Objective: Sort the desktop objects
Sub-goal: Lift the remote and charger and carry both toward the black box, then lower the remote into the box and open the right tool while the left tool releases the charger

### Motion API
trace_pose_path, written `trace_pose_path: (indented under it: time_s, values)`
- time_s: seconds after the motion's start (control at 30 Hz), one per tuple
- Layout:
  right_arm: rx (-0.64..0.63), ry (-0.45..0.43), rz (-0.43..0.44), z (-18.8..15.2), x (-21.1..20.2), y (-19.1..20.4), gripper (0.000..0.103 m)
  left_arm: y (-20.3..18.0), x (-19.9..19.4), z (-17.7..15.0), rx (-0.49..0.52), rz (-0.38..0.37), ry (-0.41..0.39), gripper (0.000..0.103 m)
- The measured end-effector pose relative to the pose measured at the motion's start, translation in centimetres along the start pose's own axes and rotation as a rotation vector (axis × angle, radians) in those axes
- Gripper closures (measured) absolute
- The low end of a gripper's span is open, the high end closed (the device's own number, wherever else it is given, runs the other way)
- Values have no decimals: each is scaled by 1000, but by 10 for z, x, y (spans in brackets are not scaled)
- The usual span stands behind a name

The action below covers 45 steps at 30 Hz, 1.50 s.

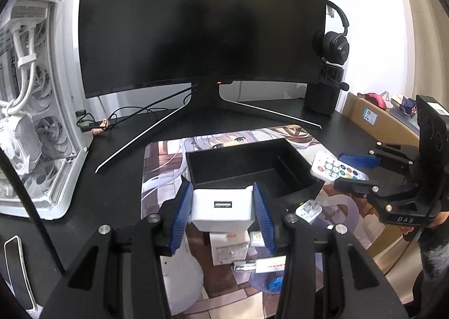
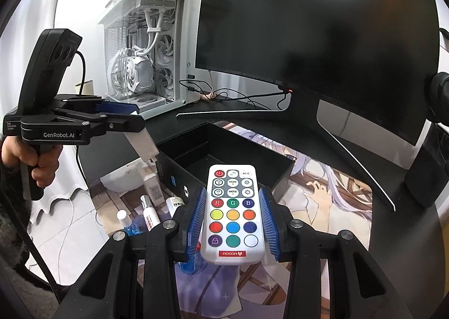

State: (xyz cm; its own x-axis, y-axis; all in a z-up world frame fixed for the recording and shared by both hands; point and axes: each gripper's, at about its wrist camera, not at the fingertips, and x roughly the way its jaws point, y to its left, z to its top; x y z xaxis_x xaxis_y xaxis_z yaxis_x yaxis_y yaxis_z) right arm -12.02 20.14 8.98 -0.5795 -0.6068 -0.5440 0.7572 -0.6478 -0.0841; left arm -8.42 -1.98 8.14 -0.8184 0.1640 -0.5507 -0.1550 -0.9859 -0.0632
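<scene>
Two tongs pinch rigid, light plastic — left tongs [image 1: 221,213] a charger [image 1: 223,208], right tongs [image 2: 233,220] a slick remote [image 2: 233,213] by its long edges; box [image 2: 196,156] at twelve o'clock.

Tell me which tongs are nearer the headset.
Right. The right tongs, holding the remote, are on the headset's side; the left tongs, holding the charger, are mid-desk.

Black box [image 1: 247,164] at frame centre is open-topped and unobstructed from above. Monitor stand legs [image 1: 140,136] cross behind it; small bottles [image 2: 151,206] crowd the lower-left mat.
</scene>
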Motion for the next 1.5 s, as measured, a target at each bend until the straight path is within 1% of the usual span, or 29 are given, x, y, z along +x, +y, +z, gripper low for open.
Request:
trace_pose_path:
  time_s: [0.2,0.4,0.6,0.73,0.97,1.2,1.5]
  values:
    - [-8,5,4,7,7,0,64,-4,6,15,19,-21,-6,60]
    - [-8,13,10,16,16,-3,64,-4,13,28,36,-25,-13,60]
    - [-9,35,16,23,32,-6,64,-2,30,35,34,-36,-1,60]
    - [-12,56,27,29,45,-7,64,-2,46,36,25,-48,16,60]
    - [-29,132,13,37,72,-12,64,-3,68,36,14,-75,39,60]
    - [-43,158,4,40,86,-14,64,-3,83,32,8,-88,62,60]
    - [-60,203,2,39,103,-11,64,1,96,25,-8,-85,89,60]
